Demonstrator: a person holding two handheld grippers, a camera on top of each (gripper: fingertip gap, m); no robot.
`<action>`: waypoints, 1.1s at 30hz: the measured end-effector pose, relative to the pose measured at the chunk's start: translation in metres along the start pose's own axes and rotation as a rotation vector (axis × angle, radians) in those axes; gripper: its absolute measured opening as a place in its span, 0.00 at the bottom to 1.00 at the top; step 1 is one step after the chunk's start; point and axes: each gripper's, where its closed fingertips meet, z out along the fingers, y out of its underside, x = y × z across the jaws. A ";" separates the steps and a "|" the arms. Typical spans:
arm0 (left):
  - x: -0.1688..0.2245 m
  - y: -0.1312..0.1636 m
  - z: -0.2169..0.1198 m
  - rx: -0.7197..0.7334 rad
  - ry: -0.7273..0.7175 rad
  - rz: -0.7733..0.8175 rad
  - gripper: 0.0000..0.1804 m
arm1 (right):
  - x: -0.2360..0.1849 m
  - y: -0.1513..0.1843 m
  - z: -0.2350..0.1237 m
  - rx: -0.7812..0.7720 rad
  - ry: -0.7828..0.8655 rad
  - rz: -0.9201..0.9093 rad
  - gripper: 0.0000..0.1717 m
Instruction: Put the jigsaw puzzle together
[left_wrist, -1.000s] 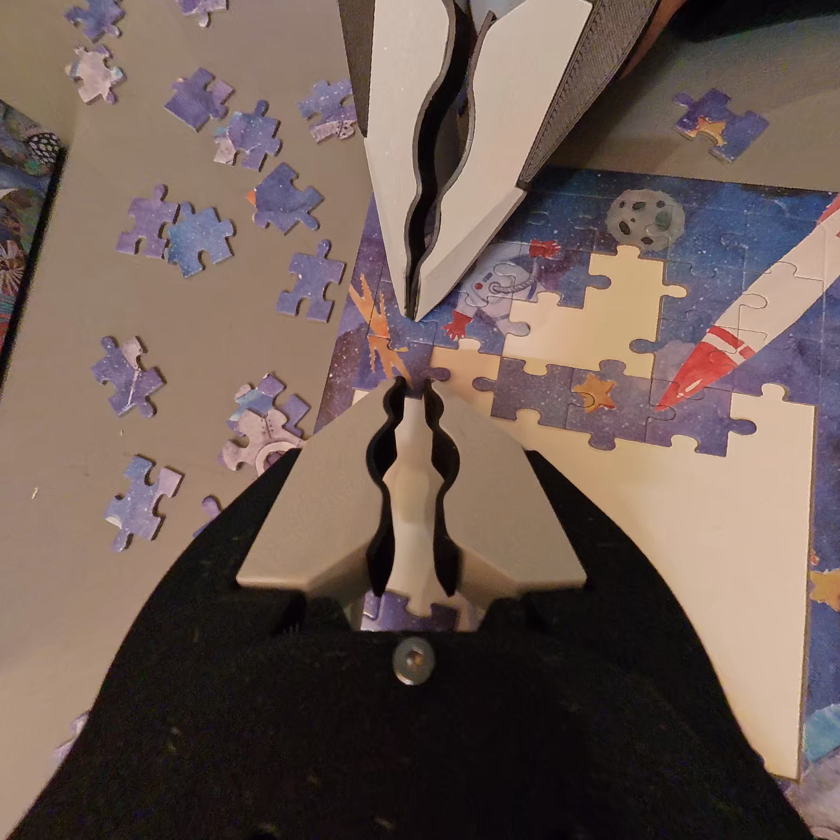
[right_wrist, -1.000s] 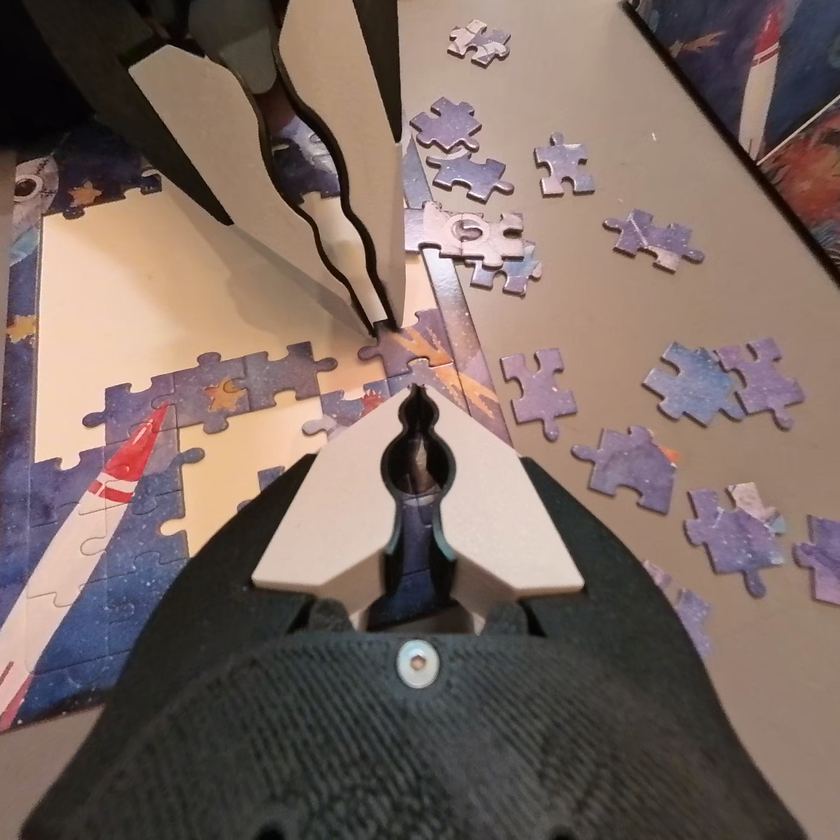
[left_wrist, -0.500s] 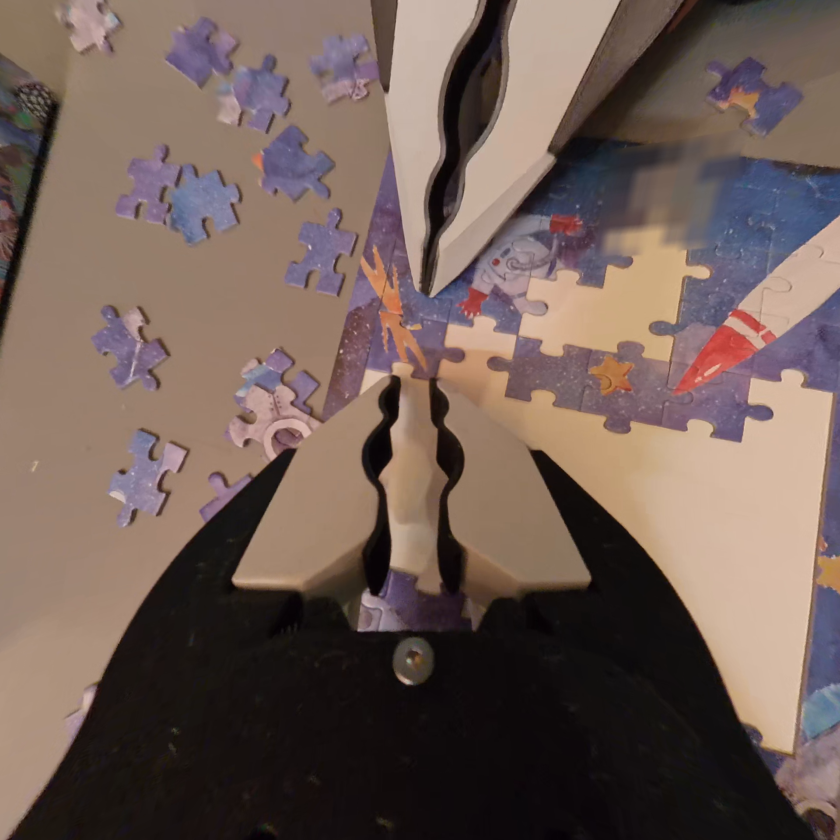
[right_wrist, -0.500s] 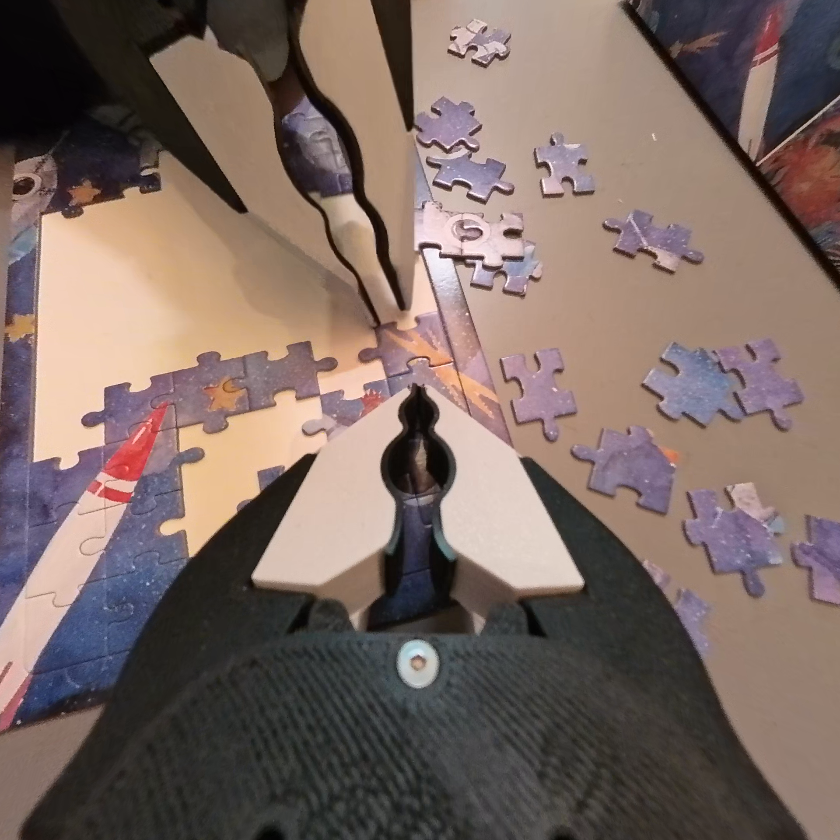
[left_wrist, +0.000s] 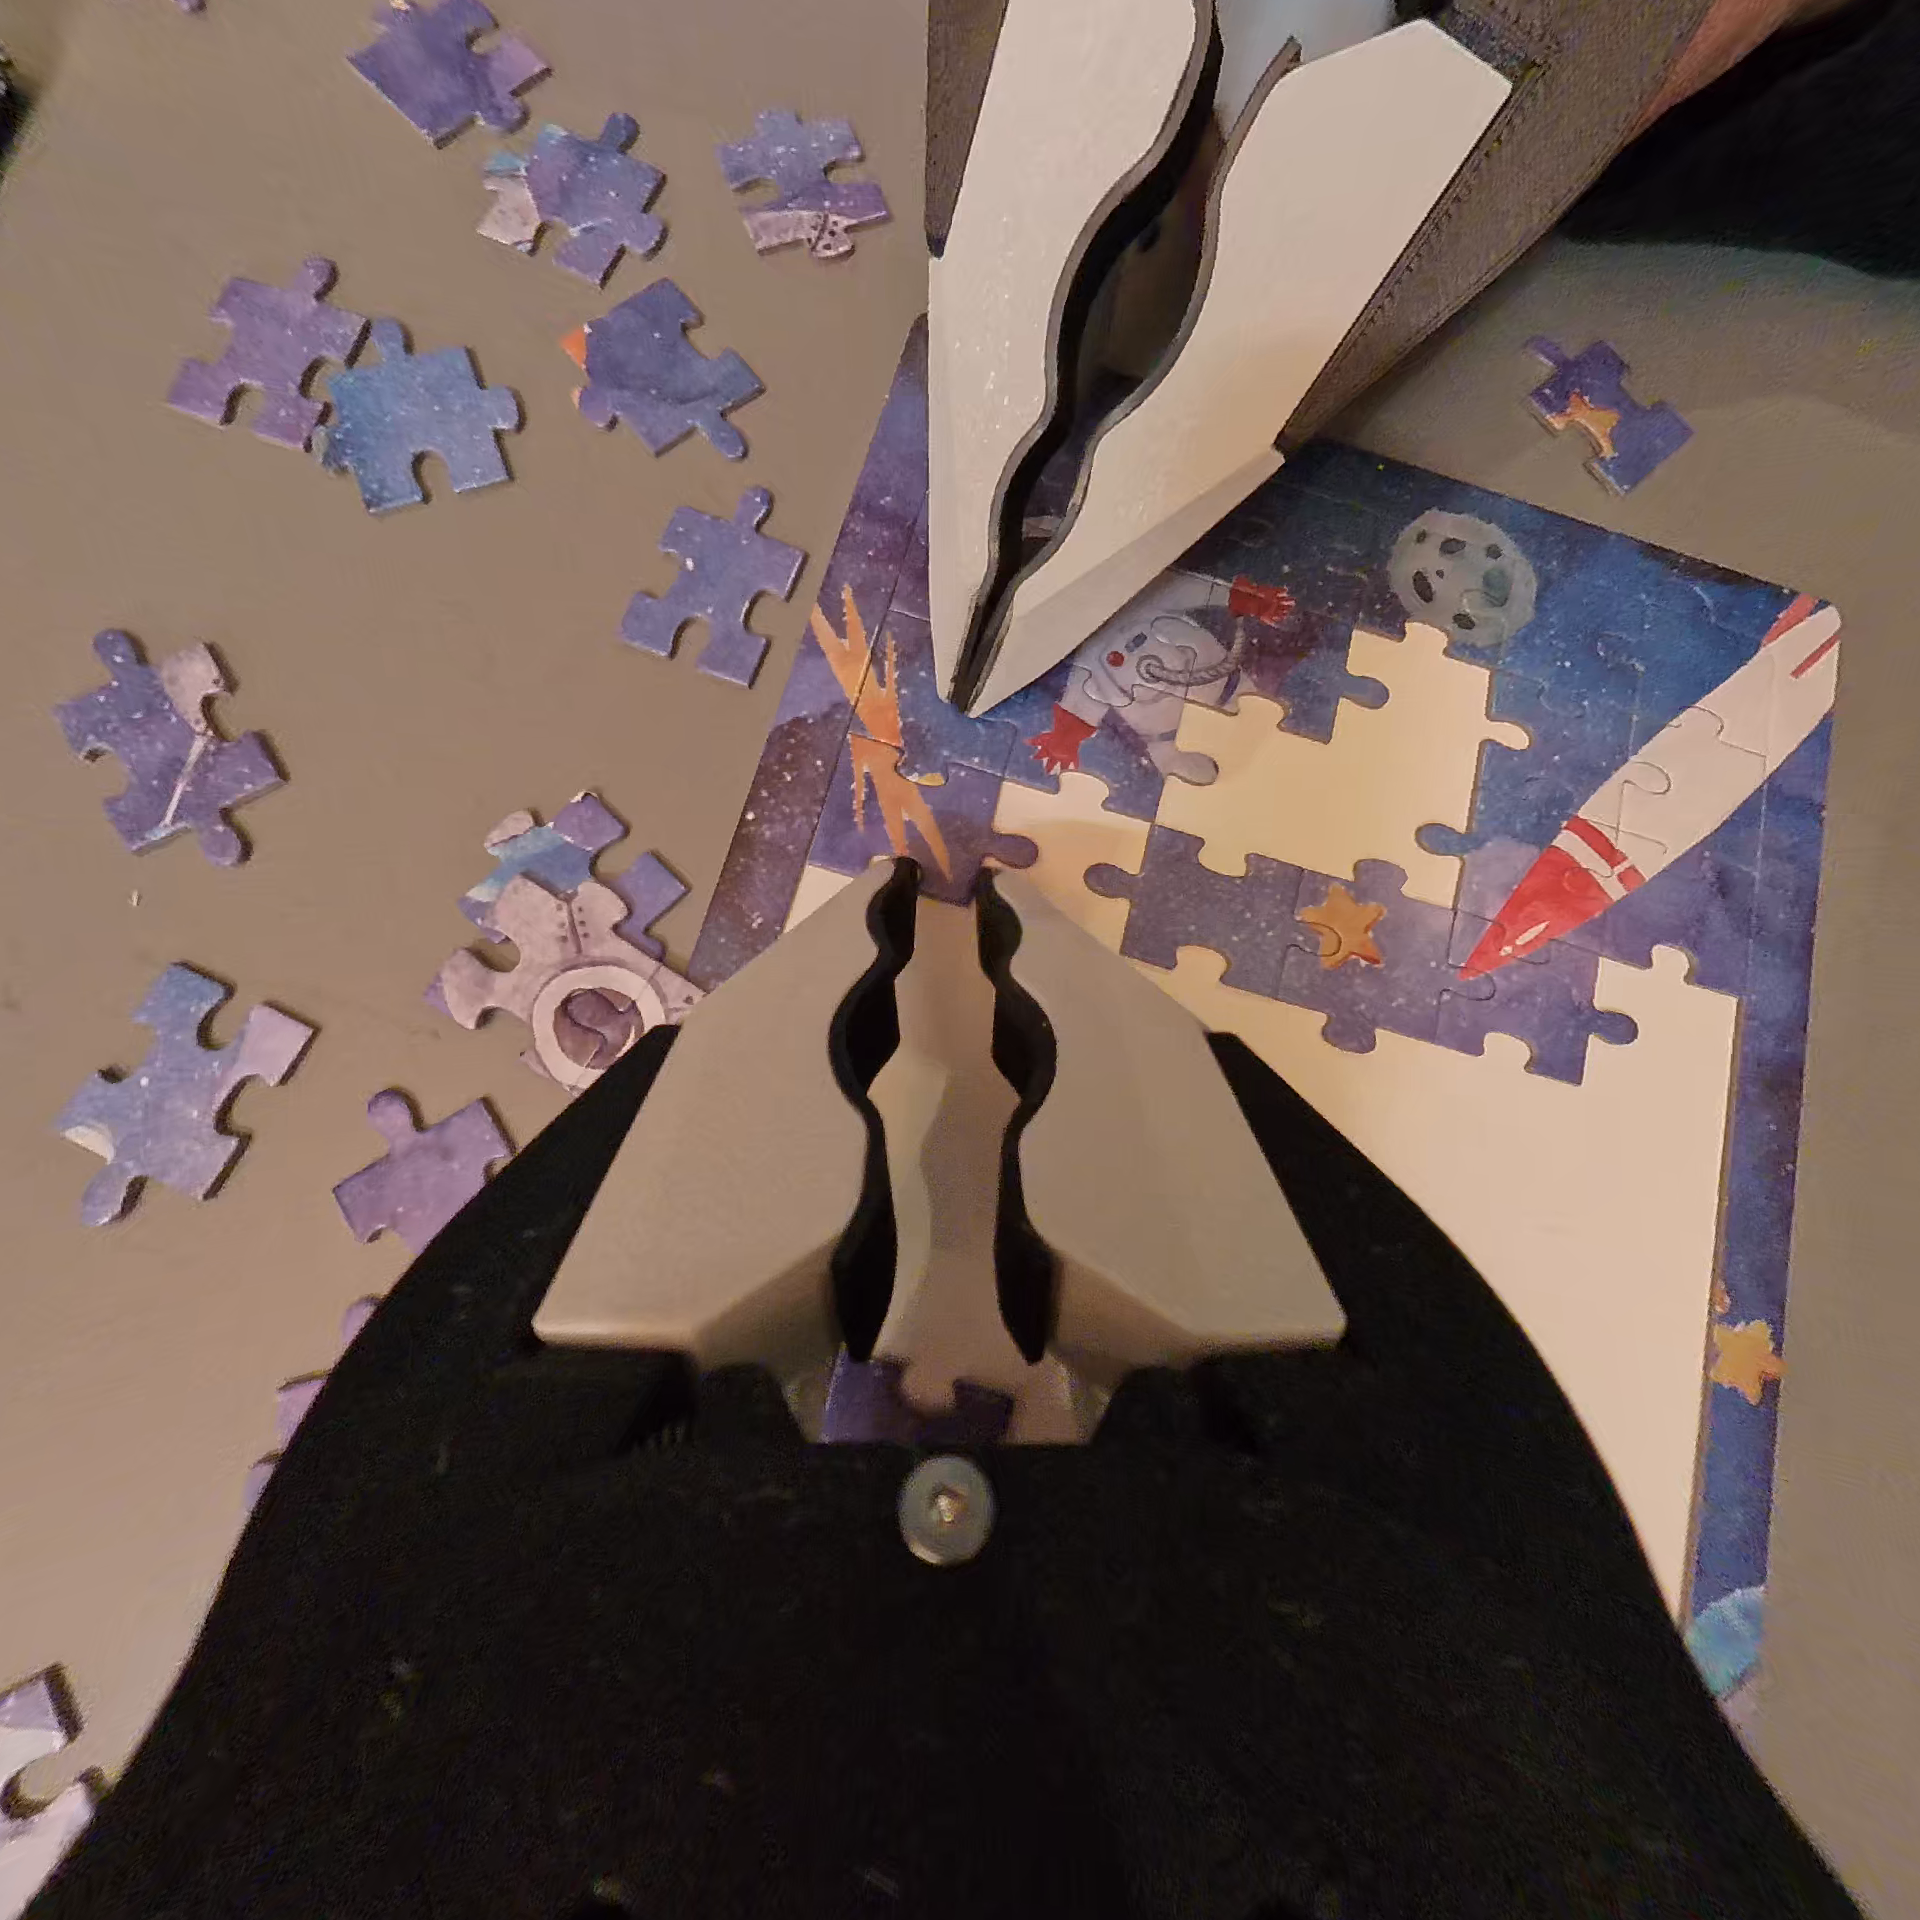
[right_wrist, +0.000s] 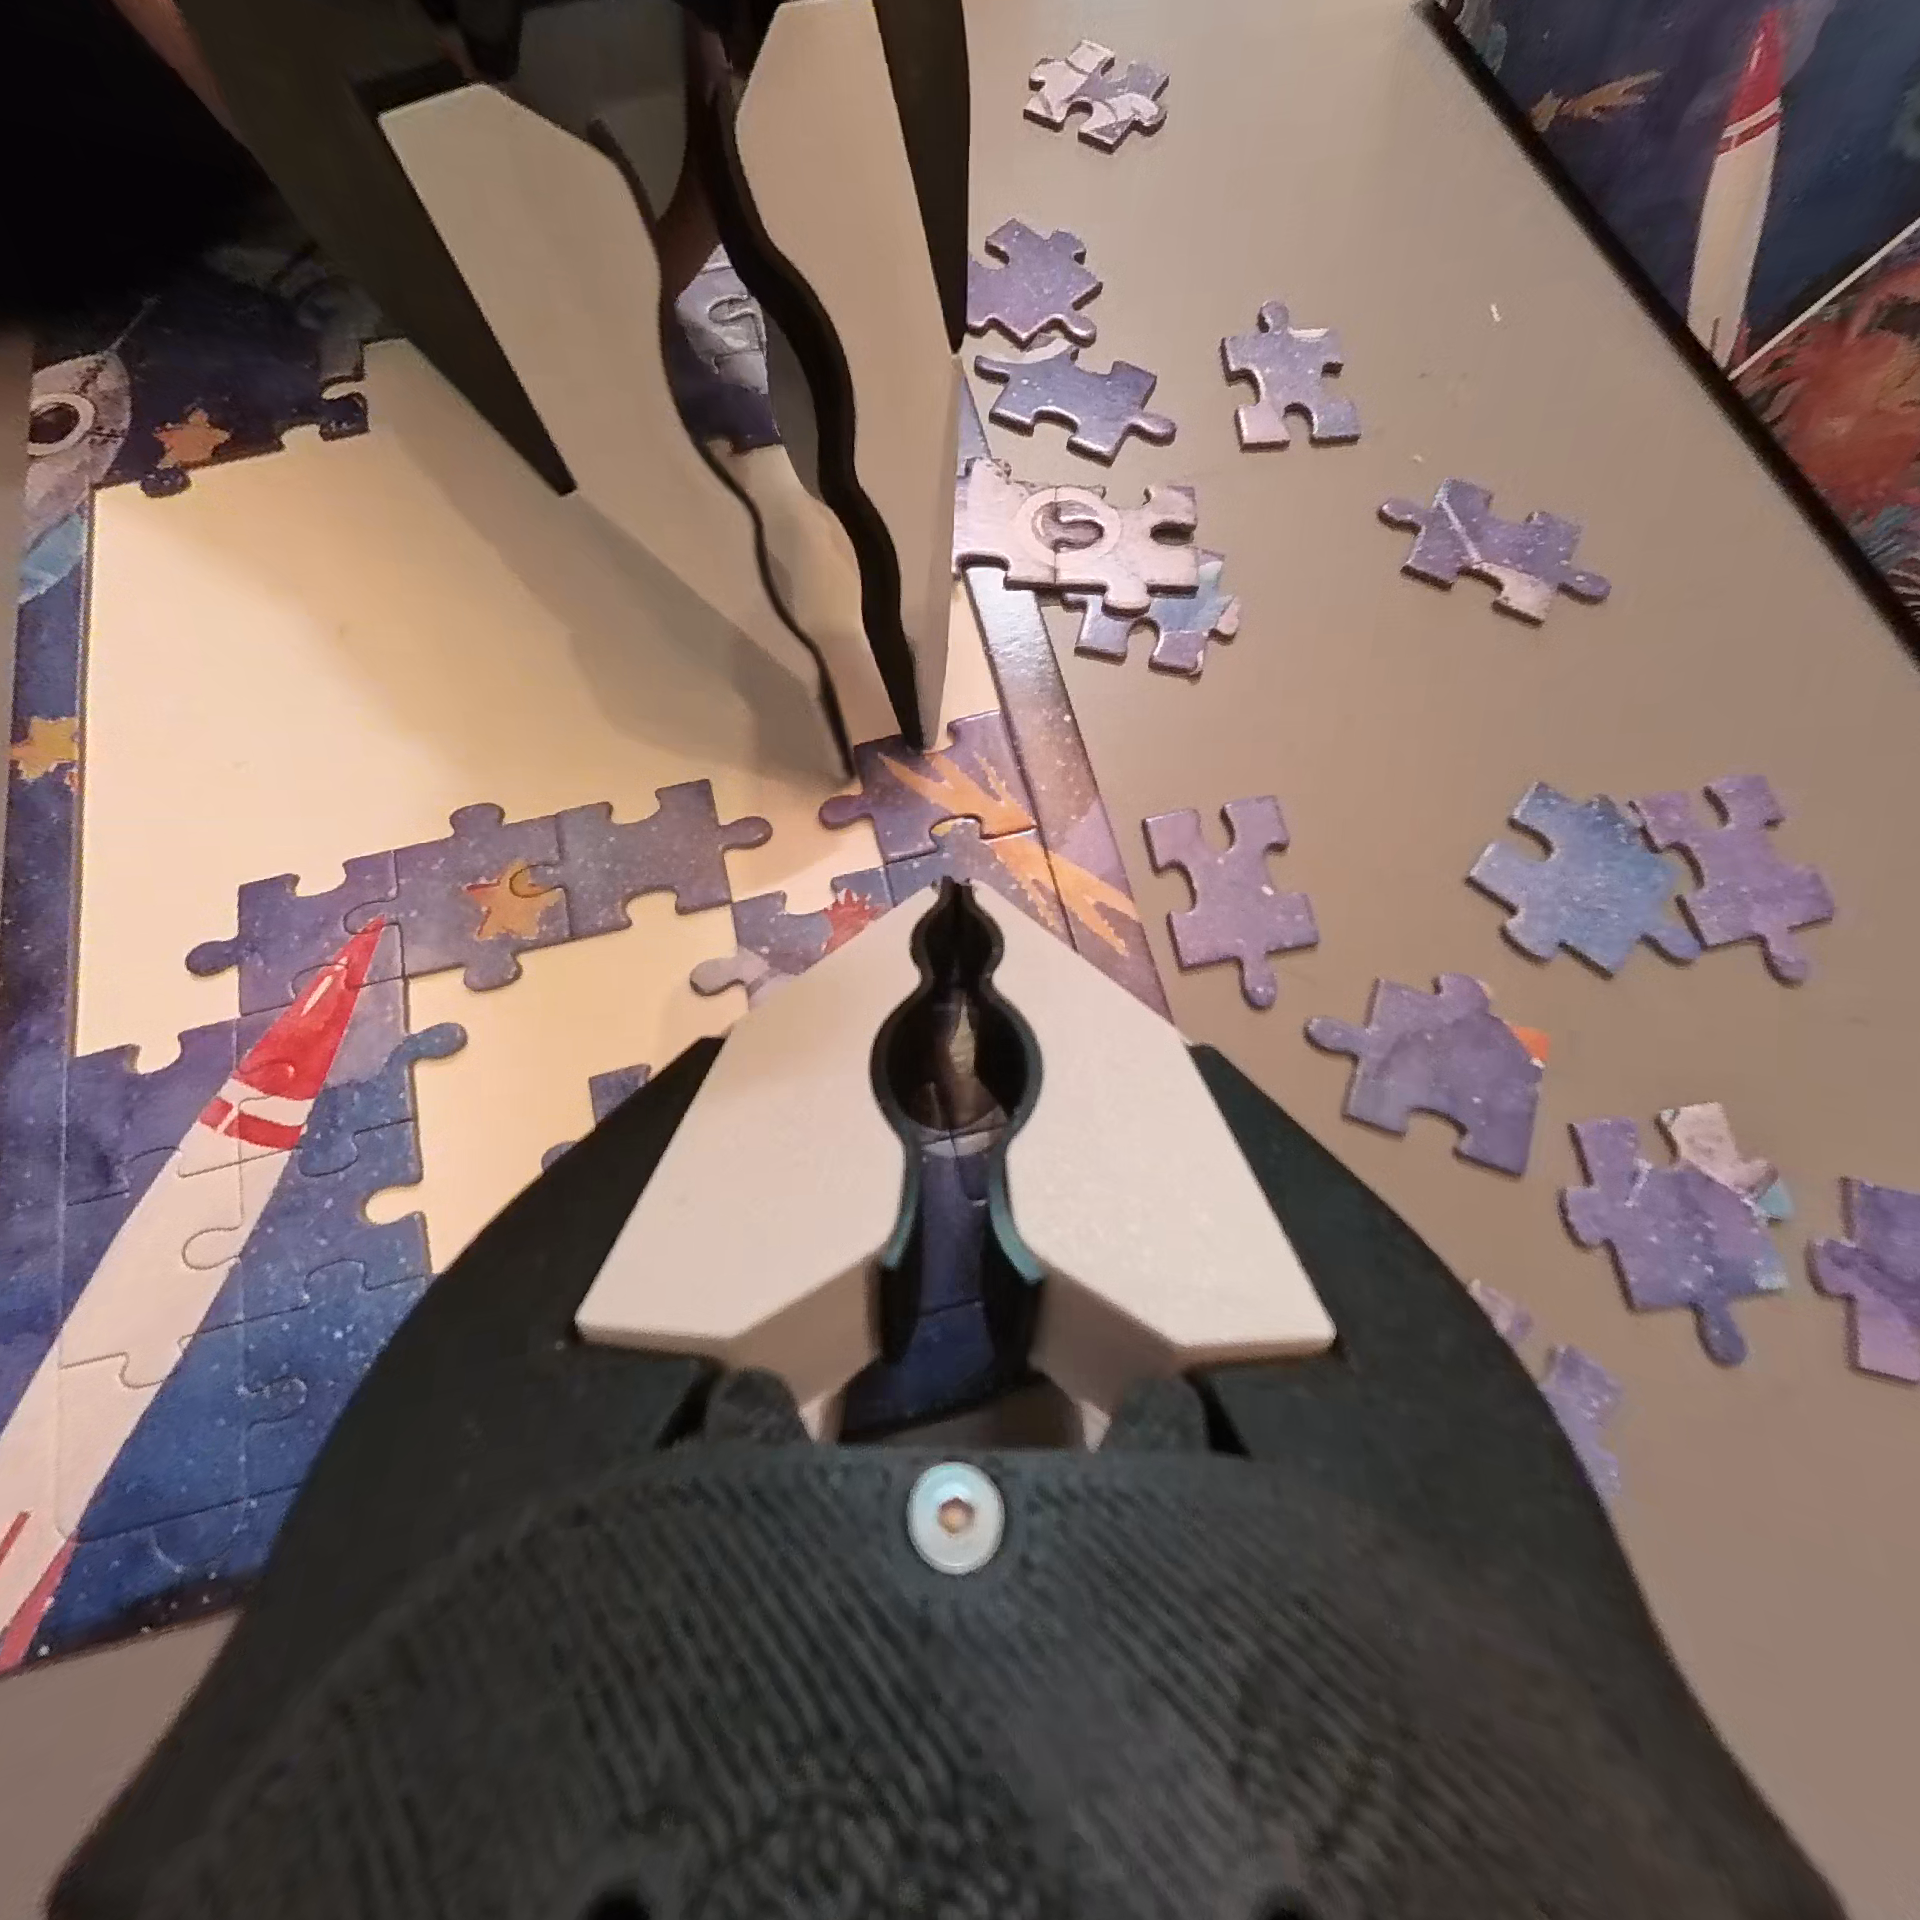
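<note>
— Where is the purple piece with the orange streak (right_wrist: 940, 790)?

— Flat in the puzzle frame (left_wrist: 1351, 1195), at its left border, joined to the neighbouring streaked piece.

— And the left gripper (left_wrist: 943, 878)?

— Its jaws stand a narrow way apart, with nothing between them. From the right wrist view both tips come down on that piece's far edge.

— The right gripper (right_wrist: 958, 883)?

— Jaws closed tip to tip, empty, pointing down at the adjoining piece beside the astronaut (left_wrist: 1153, 675). Whether the tip touches, I cannot tell.

— Around them?

— Inside the frame much cream backing is bare, with a star piece (left_wrist: 1340, 930) and a red-nosed rocket (left_wrist: 1558, 904) assembled. Loose purple pieces (left_wrist: 416, 416) lie scattered on the grey worktop (left_wrist: 312, 665).
</note>
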 end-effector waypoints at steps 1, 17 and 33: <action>0.000 0.000 0.000 0.000 0.002 0.002 0.06 | 0.000 0.000 0.000 0.000 -0.001 0.000 0.00; 0.001 -0.007 -0.006 0.026 -0.002 0.032 0.05 | 0.000 0.000 0.000 -0.005 0.002 0.011 0.00; -0.003 0.007 -0.008 -0.044 0.012 0.009 0.11 | 0.001 0.001 0.000 -0.008 0.008 0.010 0.00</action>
